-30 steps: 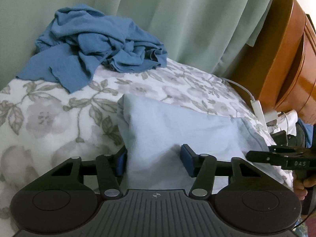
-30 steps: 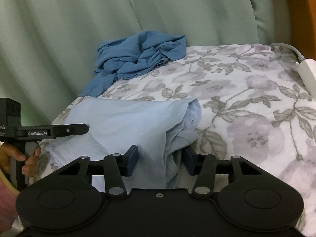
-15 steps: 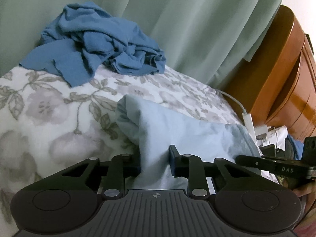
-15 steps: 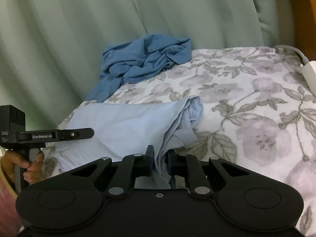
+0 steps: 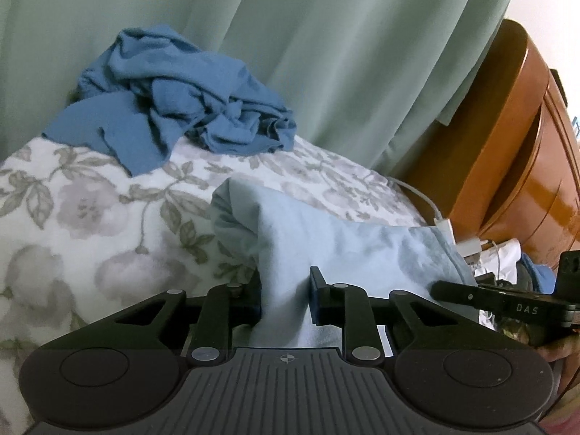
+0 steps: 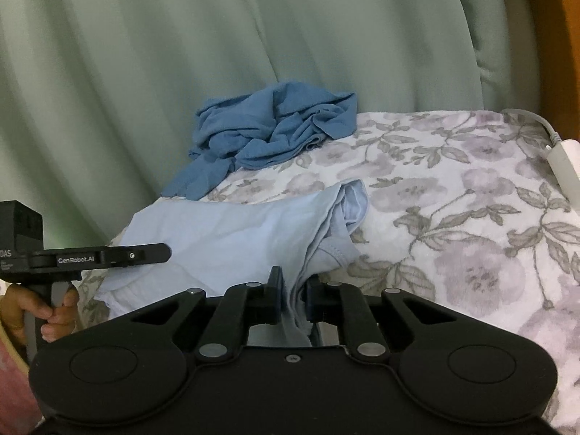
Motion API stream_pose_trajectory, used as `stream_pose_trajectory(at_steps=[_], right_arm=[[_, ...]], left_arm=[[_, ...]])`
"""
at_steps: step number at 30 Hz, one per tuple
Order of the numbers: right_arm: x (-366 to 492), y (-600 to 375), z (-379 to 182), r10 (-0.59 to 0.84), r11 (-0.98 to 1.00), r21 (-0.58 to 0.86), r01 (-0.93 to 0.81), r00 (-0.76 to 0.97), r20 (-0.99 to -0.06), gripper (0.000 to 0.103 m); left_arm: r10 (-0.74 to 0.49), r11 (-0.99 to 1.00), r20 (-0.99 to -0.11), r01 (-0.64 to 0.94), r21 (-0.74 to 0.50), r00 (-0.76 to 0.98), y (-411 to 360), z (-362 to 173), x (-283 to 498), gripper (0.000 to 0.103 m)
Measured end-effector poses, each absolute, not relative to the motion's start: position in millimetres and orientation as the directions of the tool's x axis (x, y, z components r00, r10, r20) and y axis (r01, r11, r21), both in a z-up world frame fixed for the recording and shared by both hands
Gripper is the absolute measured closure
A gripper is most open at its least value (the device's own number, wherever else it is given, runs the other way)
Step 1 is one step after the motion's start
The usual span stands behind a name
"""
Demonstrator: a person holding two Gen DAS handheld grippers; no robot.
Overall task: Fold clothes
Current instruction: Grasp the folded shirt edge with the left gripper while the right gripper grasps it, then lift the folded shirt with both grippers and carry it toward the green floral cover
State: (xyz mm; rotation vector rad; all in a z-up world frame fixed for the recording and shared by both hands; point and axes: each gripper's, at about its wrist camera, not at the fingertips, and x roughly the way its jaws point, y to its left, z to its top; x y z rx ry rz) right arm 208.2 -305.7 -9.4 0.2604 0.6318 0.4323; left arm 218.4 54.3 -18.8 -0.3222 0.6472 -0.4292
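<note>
A: Where's the garment?

B: The pale shirt (image 6: 232,239) lies on the bed (image 6: 471,188), near its front edge, partly folded, with a bunched roll of cloth at the end towards the middle of the bed.

A: And the claws?

B: The left claw (image 5: 284,295) is clamped on a fold of the pale shirt; the cloth fills the gap between its fingers (image 5: 316,290) and rises up from them. The right claw (image 6: 293,295) is pinched narrow on the other end of the same shirt, a thin ridge of cloth standing between its fingers.

A: Can each camera see the other claw?

B: Yes. From the right wrist, the left claw shows at the left edge, a hand (image 6: 54,311) gripping its handle. From the left wrist, the right claw (image 5: 482,297) shows at the right edge, over the shirt's end.

A: Anything else on the bed?

B: A crumpled blue garment (image 5: 181,98) in a heap at the far edge, against the green curtain (image 5: 326,54), well apart from the shirt. A white cable (image 6: 558,152) with a plug lies at the bed's right edge, and a wooden headboard (image 5: 507,152) stands beyond it.
</note>
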Motion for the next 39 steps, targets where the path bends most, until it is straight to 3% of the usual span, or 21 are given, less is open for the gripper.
stream_pose_trajectory(at_steps=[17, 39], right_arm=[[165.0, -333.3, 17.6, 0.419, 0.899, 0.335, -0.283, 0.778, -0.468, 0.090], [57.5, -420.5, 32.3, 0.248, 0.958, 0.255, -0.132, 0.829, -0.501, 0.090]], left_arm=[[-0.533, 0.838, -0.453, 0.369, -0.403, 0.715, 20.5, 12.0, 189.1, 0.083], [-0.652, 0.758, -0.458, 0.544, -0.359, 0.605, -95.2, 15.6, 140.1, 0.083]])
